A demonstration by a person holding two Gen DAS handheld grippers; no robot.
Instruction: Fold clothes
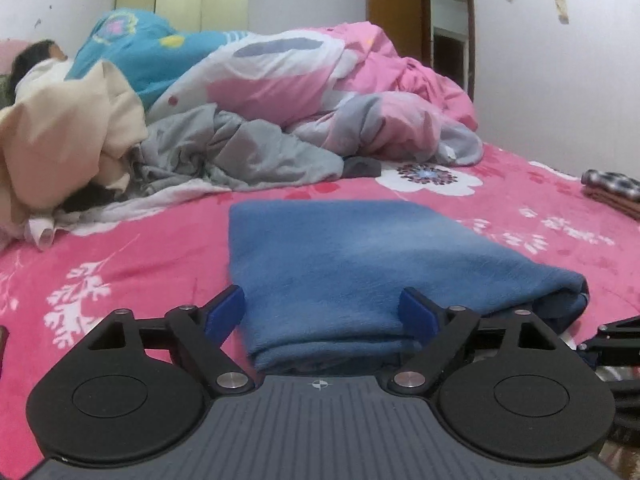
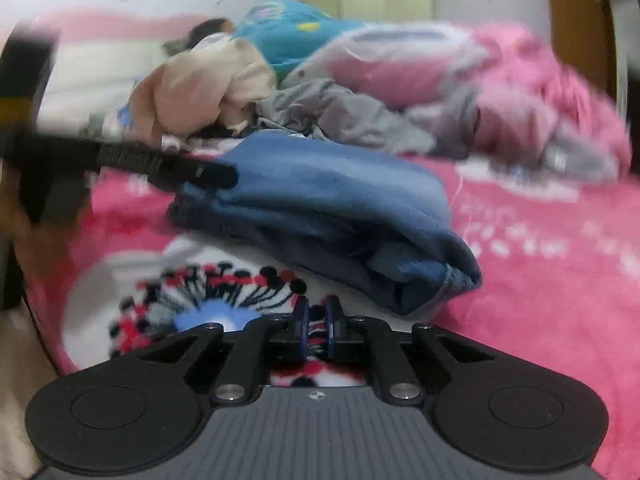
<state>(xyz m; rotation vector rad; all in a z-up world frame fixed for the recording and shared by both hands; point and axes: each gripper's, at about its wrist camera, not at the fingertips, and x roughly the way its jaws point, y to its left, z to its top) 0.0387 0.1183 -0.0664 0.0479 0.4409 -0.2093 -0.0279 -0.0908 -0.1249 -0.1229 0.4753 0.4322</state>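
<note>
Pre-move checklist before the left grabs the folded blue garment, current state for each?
1. Left hand-held gripper open: ok.
2. One finger rests on top of the blue garment, the other is off its left edge, so the near edge is not straddled: not ok.
3. Garment folded flat on the pink bedsheet: ok from the left view; layers gape at the corner in the right view.
4. Right hand-held gripper nearly shut, empty, short of the garment: ok.
5. Grey clothes pile apart from the garment: ok.
6. Grip depth: cannot tell.
</note>
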